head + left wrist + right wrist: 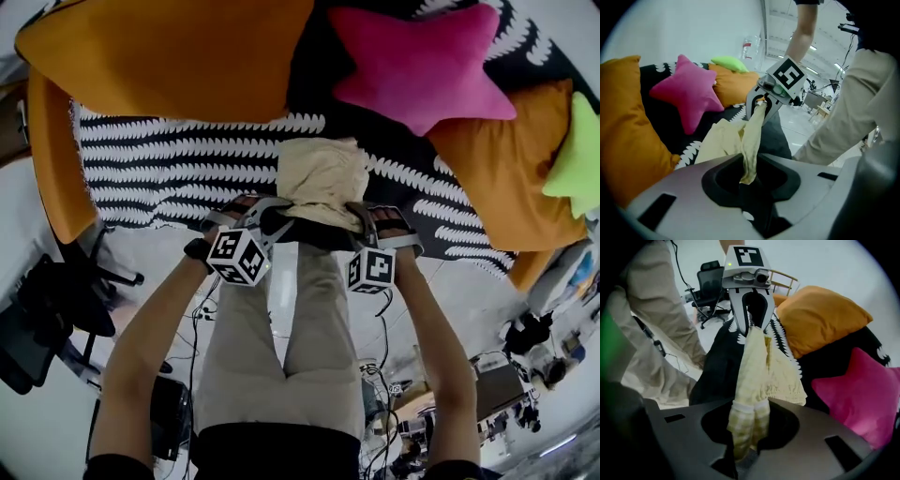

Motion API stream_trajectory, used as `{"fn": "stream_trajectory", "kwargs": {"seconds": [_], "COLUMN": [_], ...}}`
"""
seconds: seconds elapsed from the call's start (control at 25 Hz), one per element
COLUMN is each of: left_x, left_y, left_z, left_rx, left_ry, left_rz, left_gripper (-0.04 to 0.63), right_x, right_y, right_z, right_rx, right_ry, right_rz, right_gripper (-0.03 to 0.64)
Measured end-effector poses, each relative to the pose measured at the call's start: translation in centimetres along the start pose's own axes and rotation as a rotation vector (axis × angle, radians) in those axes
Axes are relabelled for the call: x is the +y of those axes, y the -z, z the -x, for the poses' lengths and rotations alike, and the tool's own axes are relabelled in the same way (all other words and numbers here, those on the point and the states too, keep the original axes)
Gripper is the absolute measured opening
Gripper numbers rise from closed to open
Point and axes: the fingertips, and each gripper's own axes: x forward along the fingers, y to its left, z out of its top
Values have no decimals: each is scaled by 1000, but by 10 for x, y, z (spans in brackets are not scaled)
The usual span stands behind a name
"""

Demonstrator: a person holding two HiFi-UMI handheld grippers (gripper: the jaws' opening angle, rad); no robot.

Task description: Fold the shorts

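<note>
The pale yellow shorts (323,173) lie bunched on the black-and-white patterned cover (169,159), and their near edge is lifted between the two grippers. My left gripper (272,217) is shut on the left end of that edge, my right gripper (361,220) on the right end. In the left gripper view a strip of the shorts (752,140) runs from my own jaws across to the right gripper (763,101). In the right gripper view the ribbed hem of the shorts (745,427) is pinched in my jaws and stretches to the left gripper (752,317).
Orange pillows (178,52) (511,169), a pink star pillow (417,66) and a green one (577,159) lie around the back of the cover. The person's legs (291,347) stand at its near edge. A black office chair (47,319) and cables are on the floor.
</note>
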Motion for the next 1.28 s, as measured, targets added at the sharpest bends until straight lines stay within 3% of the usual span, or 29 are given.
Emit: {"fn": "stream_trajectory", "kwargs": {"seconds": [0.08,0.2,0.28,0.4,0.52,0.64,0.76,0.8,0.96,1.04,1.16,1.28], "left_x": [-19,-29,-23,10,58,84,97,97,97,102,107,88], "left_y": [12,17,19,22,25,47,64,65,58,48,23,6], "left_z": [1,3,6,7,-2,-27,-51,-55,-47,-30,3,4], "left_rx": [3,-20,-28,-26,-15,102,241,256,235,192,95,105], "left_ry": [52,162,195,144,53,-25,-79,-94,-139,-176,-212,-155], "left_rz": [62,262,347,414,484,492,446,445,434,398,310,79], "left_gripper": [97,99,98,98,105,107,112,114,134,214,270,265], "right_x": [24,46,37,-5,-43,-63,-76,-78,-95,-100,-79,-61], "right_y": [-4,-7,-13,-17,-9,-2,3,5,5,-8,-33,-29], "right_z": [-1,13,20,7,-22,-48,-63,-62,-23,7,21,-3], "right_rx": [-20,-19,-6,-9,-11,-9,5,5,-51,-103,-146,-94], "right_ry": [-118,-484,-649,-665,-666,-614,-472,-415,-169,-31,-13,-64], "right_rz": [-13,-186,-273,-402,-687,-864,-782,-731,-575,-456,-273,-119], "right_gripper": [101,98,103,113,115,112,133,175,328,334,333,337]}}
